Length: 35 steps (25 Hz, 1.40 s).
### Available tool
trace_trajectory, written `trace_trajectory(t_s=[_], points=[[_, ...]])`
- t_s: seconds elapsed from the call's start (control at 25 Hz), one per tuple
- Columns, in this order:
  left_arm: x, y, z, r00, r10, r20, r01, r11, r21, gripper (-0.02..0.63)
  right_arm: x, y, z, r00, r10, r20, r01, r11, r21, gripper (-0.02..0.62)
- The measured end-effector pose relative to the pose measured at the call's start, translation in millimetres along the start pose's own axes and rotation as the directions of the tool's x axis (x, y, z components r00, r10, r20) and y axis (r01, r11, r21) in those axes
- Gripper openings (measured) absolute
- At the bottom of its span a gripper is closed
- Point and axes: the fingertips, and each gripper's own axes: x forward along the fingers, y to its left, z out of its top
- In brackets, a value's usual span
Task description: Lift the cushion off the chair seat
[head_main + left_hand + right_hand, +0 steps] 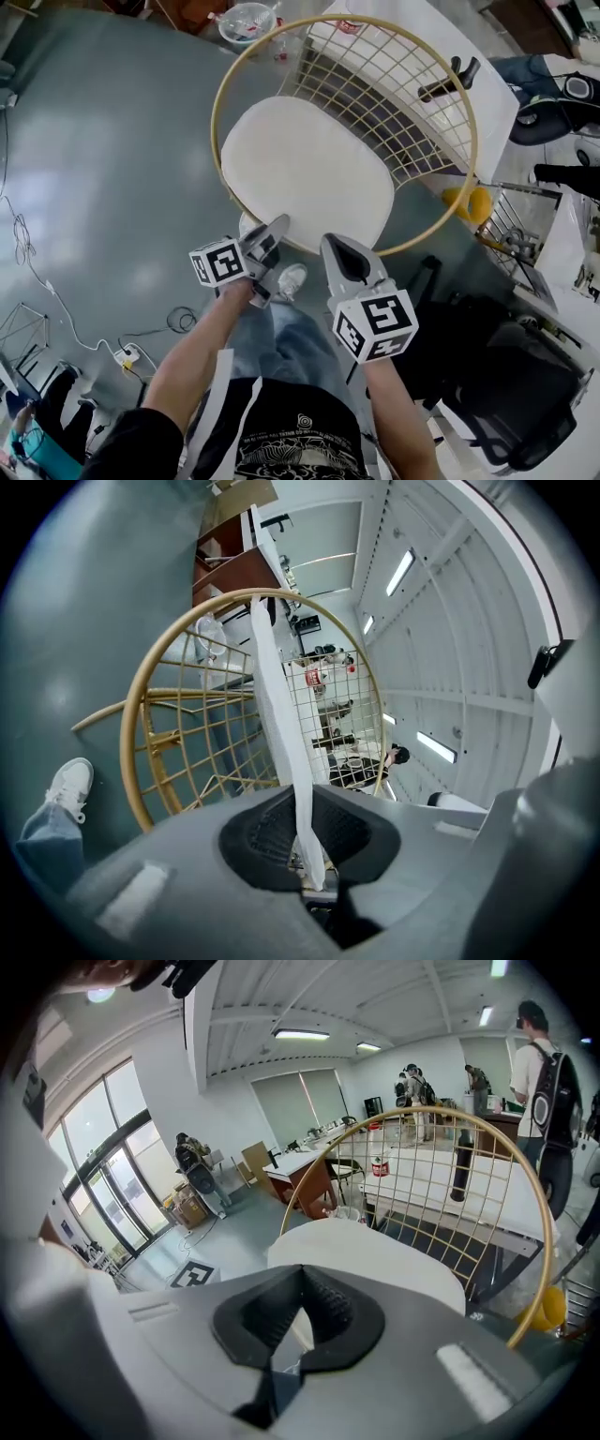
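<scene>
A white oval cushion (305,169) lies on the seat of a round gold wire chair (217,117). My left gripper (278,229) is shut on the cushion's near edge. In the left gripper view the cushion (281,724) runs edge-on between the black pads (272,832), with the chair's ring (136,724) behind it. My right gripper (336,246) sits at the cushion's front edge, to the right of the left one. Its jaws look shut in the right gripper view (298,1324), with the cushion (375,1260) just beyond them. I cannot tell whether they pinch its edge.
A white table (487,84) stands behind the chair. A black office chair (525,394) is at the lower right and a yellow object (473,202) sits by the chair's right side. A power strip and cables (127,354) lie on the grey floor at left. People (539,1063) stand farther back.
</scene>
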Motion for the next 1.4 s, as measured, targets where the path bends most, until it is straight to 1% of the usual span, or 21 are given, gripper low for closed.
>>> trace_trajectory(t_s=[0.12, 0.28, 0.44, 0.68, 0.88, 1.04, 1.2, 1.4], points=[[-21, -49, 15, 1.000, -0.025, -0.011, 0.025, 1.000, 0.018, 0.032, -22, 25, 27, 0.999, -0.031, 0.021, 0.031, 1.000, 0.002, -0.005], [-19, -104, 23, 0.998, -0.061, -0.023, 0.062, 0.997, 0.035, 0.031, -51, 26, 55, 0.997, -0.060, 0.046, 0.059, 0.998, 0.023, -0.005], [-25, -150, 34, 0.995, -0.086, -0.041, 0.088, 0.994, 0.064, 0.029, -79, 39, 82, 0.993, -0.096, 0.070, 0.095, 0.995, 0.026, -0.005], [-17, -185, 38, 0.993, -0.091, -0.069, 0.098, 0.989, 0.109, 0.028, -98, 35, 98, 0.986, -0.125, 0.107, 0.120, 0.992, 0.049, -0.005], [-20, -210, 37, 0.993, -0.096, -0.066, 0.104, 0.987, 0.119, 0.028, -113, 36, 109, 0.980, -0.137, 0.142, 0.127, 0.989, 0.073, -0.005], [-24, -234, 29, 0.991, -0.111, -0.072, 0.121, 0.981, 0.155, 0.028, -130, 35, 116, 0.972, -0.147, 0.186, 0.132, 0.987, 0.088, -0.005], [-30, -265, 44, 0.986, -0.155, -0.056, 0.163, 0.972, 0.170, 0.028, -135, 44, 138, 0.960, -0.157, 0.231, 0.138, 0.986, 0.095, -0.005], [-34, -303, 56, 0.978, -0.206, -0.027, 0.207, 0.960, 0.189, 0.028, -143, 56, 160, 0.949, -0.145, 0.279, 0.133, 0.989, 0.064, -0.005]])
